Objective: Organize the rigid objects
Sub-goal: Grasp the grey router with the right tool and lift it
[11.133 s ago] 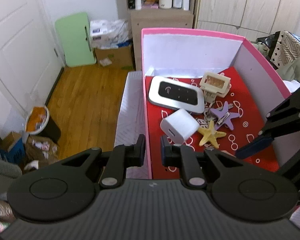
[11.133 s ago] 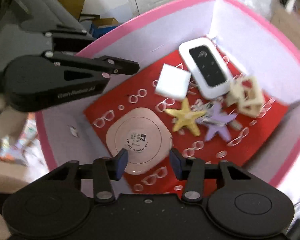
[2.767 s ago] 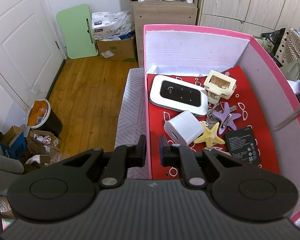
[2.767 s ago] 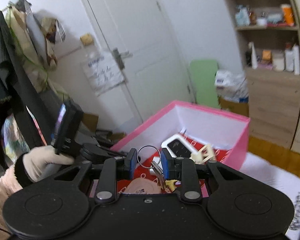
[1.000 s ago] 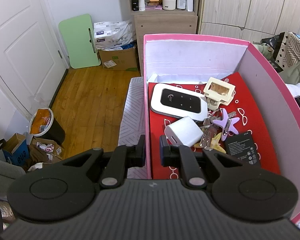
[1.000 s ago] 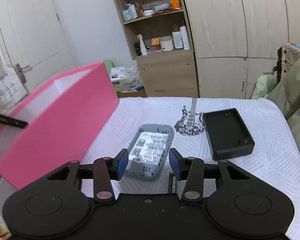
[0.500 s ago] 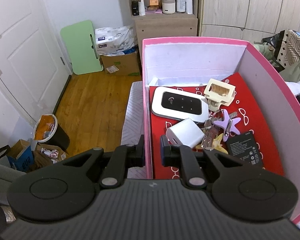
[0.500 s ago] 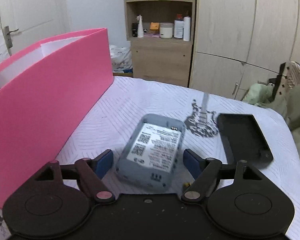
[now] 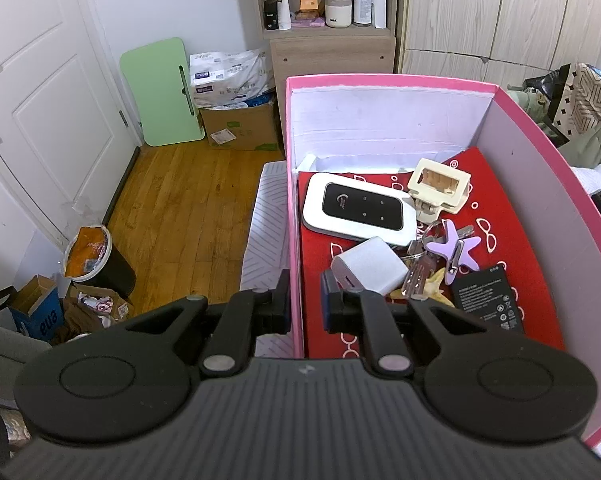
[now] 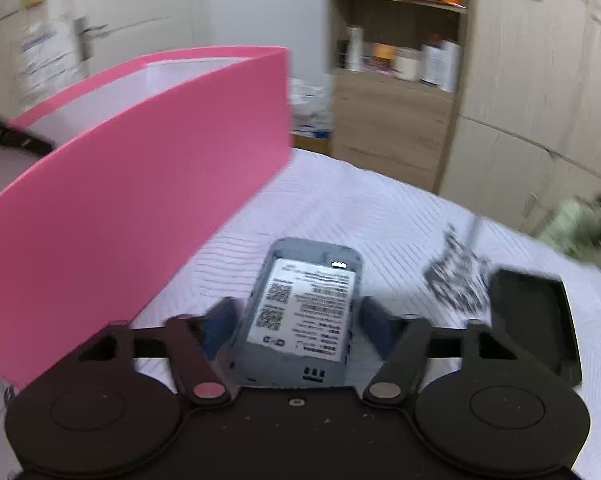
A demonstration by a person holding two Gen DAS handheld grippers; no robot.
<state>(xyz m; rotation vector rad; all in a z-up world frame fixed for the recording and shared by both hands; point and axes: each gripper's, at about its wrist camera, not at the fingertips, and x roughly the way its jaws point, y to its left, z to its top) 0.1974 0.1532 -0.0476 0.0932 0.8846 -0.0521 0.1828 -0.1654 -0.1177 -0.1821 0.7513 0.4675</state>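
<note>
- Here, a grey device [image 10: 304,316] with a white label lies on the white bedspread [image 10: 360,216], between the spread fingers of the open right gripper [image 10: 298,330], just beside the pink box [image 10: 148,184].
- The left gripper [image 9: 304,300] is clamped on the box's near wall.
- Inside the box: a white router [image 9: 358,210], charger [image 9: 370,268], keys [image 9: 418,268], purple starfish [image 9: 456,246], black battery [image 9: 486,294].

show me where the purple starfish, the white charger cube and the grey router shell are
purple starfish [image 9: 456,245], left wrist view, its centre.
white charger cube [image 9: 370,266], left wrist view, top face.
grey router shell [image 10: 304,310], right wrist view, its label.
</note>
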